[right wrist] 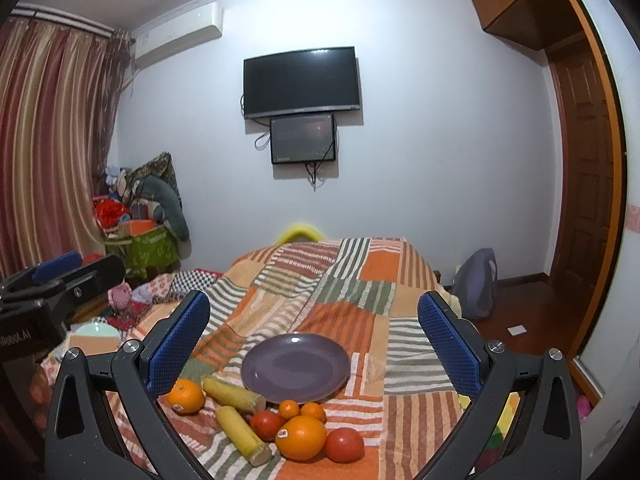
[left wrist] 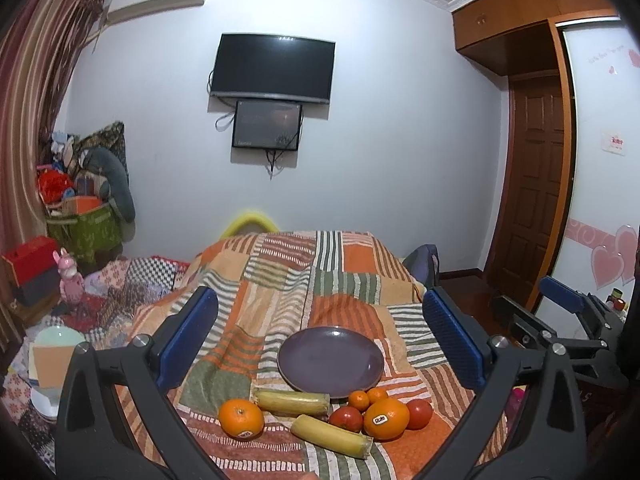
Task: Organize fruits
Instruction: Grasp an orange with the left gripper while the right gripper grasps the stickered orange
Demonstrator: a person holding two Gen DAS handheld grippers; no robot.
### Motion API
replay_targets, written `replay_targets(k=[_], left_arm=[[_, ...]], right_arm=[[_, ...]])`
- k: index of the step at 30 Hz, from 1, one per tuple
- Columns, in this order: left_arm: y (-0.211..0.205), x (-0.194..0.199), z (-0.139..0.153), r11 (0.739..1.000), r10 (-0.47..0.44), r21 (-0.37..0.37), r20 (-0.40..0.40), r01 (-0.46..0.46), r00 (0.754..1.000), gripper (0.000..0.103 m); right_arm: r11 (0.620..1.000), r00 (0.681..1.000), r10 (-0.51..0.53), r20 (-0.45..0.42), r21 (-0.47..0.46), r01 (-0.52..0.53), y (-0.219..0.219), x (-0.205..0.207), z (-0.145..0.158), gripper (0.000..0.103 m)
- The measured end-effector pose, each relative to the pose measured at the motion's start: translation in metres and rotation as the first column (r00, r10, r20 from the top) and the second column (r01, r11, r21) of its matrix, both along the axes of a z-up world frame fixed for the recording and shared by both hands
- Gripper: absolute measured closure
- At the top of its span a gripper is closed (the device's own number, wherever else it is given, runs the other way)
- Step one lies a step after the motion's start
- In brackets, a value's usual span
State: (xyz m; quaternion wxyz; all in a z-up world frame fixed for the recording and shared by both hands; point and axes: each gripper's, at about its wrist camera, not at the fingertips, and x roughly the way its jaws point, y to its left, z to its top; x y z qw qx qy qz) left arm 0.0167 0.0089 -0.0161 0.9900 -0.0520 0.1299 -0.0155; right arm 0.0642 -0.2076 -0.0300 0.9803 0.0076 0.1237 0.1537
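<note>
An empty purple plate (left wrist: 330, 360) (right wrist: 295, 367) lies on a striped patchwork blanket. In front of it lie two yellow banana pieces (left wrist: 292, 401) (right wrist: 242, 434), two big oranges (left wrist: 241, 418) (right wrist: 301, 437), two small mandarins (left wrist: 358, 400) (right wrist: 289, 409) and two red tomatoes (left wrist: 419, 413) (right wrist: 344, 444). My left gripper (left wrist: 320, 344) is open and empty, above and behind the fruit. My right gripper (right wrist: 316, 344) is open and empty in the same way. The right gripper also shows at the right edge of the left wrist view (left wrist: 568, 320).
The blanket (left wrist: 340, 280) covers a raised surface whose far edge drops off toward the wall. Clutter, boxes and a pink toy (left wrist: 70, 280) lie to the left. A wooden door (left wrist: 536, 184) and bare floor are to the right.
</note>
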Motion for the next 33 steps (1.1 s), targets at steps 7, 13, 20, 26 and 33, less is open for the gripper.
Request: replay_targets(k=[7,13,20,26,33], left_arm=[[0.017,0.023,-0.021,1.000,0.027,0.005,-0.094,-0.027,0.995,0.004],[0.036,0.051,-0.054,0.997,0.070,0.048,-0.217,-0.061,0.974,0.019],[0.056,0.071,-0.093,0.995,0.084,0.080,-0.344,-0.059,0.935,0.024],[0.069,0.090,-0.128,0.998,0.051,0.054,-0.455,-0.030,0.889,0.027],[0.076,0.103,-0.158,0.999,0.020,0.043,-0.548,0.005,0.836,0.029]], right_arm=[[0.999,0.997,0.025,-0.079,-0.027,-0.027,-0.001,0.016,-0.020,0.000],[0.996,0.979,0.033,-0.203,-0.077,-0.050,-0.005,0.034,-0.051,0.014],[0.992,0.930,0.069,-0.360,-0.072,-0.102,-0.010,0.053,-0.080,0.031],[0.984,0.880,0.118,-0.459,-0.063,-0.165,0.001,0.067,-0.104,0.031],[0.975,0.833,0.142,-0.534,-0.067,-0.210,0.016,0.076,-0.123,0.040]])
